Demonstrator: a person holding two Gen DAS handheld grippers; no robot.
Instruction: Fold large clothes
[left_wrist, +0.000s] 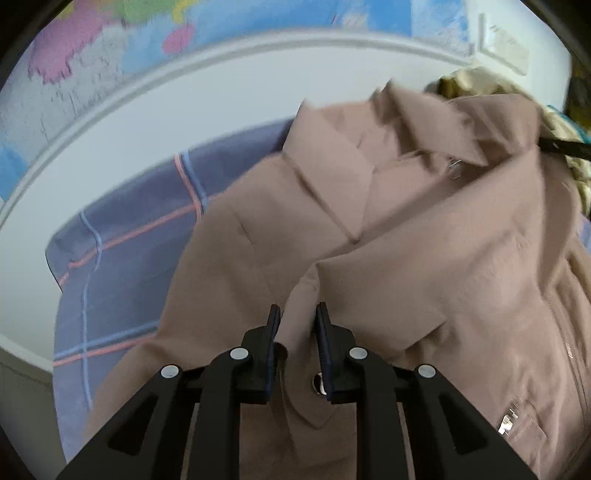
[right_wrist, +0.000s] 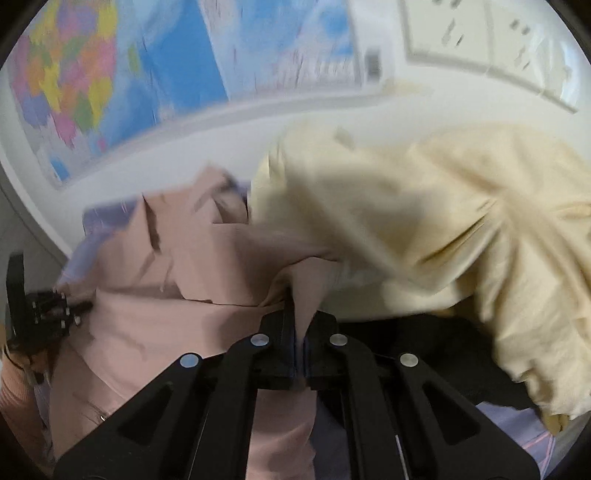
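Observation:
A dusty-pink jacket (left_wrist: 424, 236) with a collar, snaps and zippers lies bunched on a purple plaid sheet (left_wrist: 122, 236). My left gripper (left_wrist: 298, 314) hovers over its lower front with a gap between the fingers and a fold of fabric lying between them, not pinched. In the right wrist view the same jacket (right_wrist: 184, 295) fills the left half. My right gripper (right_wrist: 301, 321) is shut on a raised fold of it. The left gripper (right_wrist: 40, 310) shows at the far left edge of that view.
A cream garment (right_wrist: 443, 229) is heaped right of the jacket, over a black garment (right_wrist: 424, 354). It also shows at the far right in the left wrist view (left_wrist: 565, 122). A white headboard (left_wrist: 147, 122) and a wall map (right_wrist: 110, 74) stand behind the bed.

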